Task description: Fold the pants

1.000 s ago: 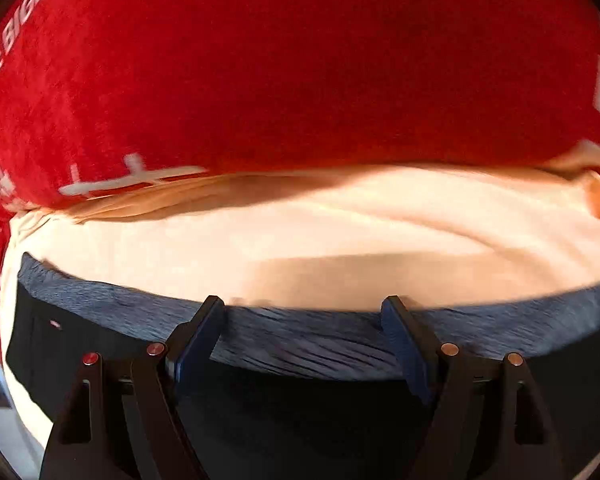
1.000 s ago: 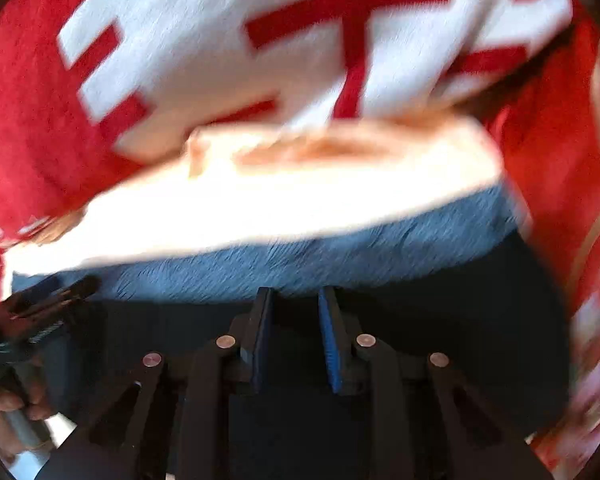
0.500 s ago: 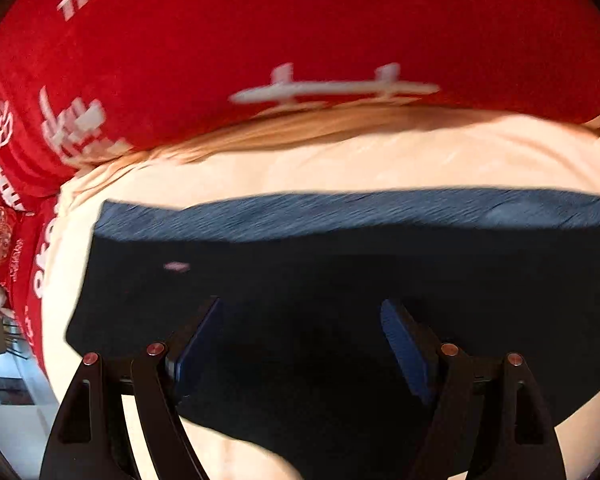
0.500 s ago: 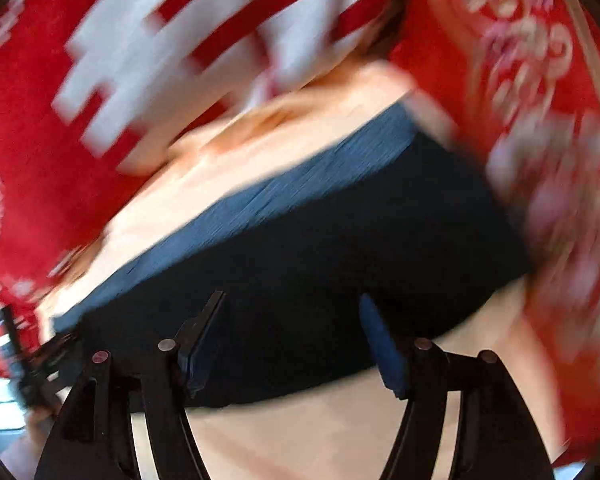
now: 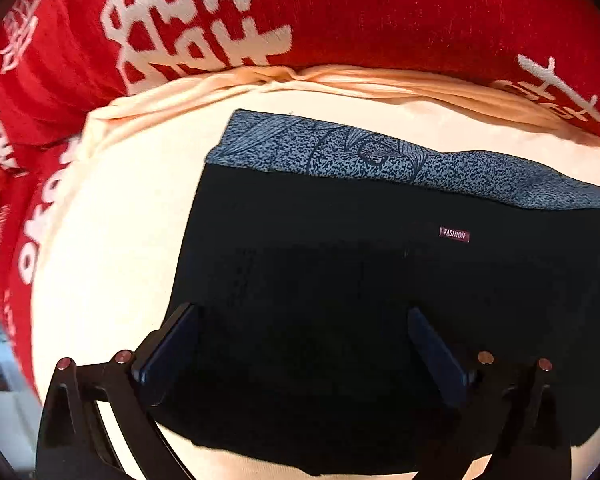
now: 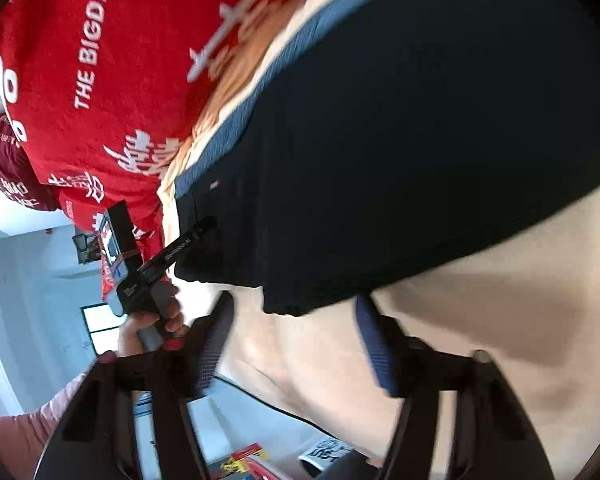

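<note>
The black pants (image 5: pixel 320 280) lie folded flat on a cream sheet (image 5: pixel 112 240), with a blue-grey patterned waistband (image 5: pixel 340 152) at the far edge and a small FASHION label (image 5: pixel 454 235). My left gripper (image 5: pixel 304 340) is open and empty, just above the pants' near part. In the right wrist view the pants (image 6: pixel 400 140) fill the upper right. My right gripper (image 6: pixel 294 332) is open and empty, over the sheet just off the pants' edge. The left gripper (image 6: pixel 188 240), held in a hand, shows there at the pants' corner.
A red blanket with white lettering (image 5: pixel 340 12) lies beyond the sheet and shows in the right wrist view (image 6: pixel 100 60). The sheet's edge (image 6: pixel 260 392) drops to a floor with small items (image 6: pixel 248 456). A pale room wall with a window (image 6: pixel 96 320) is at left.
My right gripper opened, let go of the pants and pulled back off them, swinging sideways. My left gripper, open throughout, drew back, so more of the folded pants shows.
</note>
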Demonstrator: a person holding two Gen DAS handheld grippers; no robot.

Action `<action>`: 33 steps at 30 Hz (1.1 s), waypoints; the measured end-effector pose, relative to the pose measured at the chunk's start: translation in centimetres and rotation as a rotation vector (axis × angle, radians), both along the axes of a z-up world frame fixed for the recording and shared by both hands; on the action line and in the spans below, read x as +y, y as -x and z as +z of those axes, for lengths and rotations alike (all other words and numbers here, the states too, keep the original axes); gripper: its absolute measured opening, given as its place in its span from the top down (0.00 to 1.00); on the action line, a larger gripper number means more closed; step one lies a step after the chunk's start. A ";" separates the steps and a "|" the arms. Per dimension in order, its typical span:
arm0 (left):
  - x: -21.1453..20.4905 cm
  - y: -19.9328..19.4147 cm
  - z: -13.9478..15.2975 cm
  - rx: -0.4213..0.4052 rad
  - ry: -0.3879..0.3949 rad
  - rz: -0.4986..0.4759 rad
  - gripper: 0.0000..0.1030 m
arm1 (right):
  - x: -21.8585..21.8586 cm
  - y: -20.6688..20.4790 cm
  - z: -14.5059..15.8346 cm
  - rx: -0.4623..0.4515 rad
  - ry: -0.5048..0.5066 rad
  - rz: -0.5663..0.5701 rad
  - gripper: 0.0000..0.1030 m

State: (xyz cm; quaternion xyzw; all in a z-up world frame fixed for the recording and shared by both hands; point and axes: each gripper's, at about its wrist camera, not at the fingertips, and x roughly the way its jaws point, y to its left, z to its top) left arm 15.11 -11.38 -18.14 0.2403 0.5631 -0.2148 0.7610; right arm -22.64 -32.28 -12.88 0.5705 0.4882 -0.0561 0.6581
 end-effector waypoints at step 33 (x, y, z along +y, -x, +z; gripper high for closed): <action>-12.8 13.3 0.3 0.114 0.067 -0.315 0.00 | -9.1 -0.1 3.9 0.278 0.473 0.034 0.64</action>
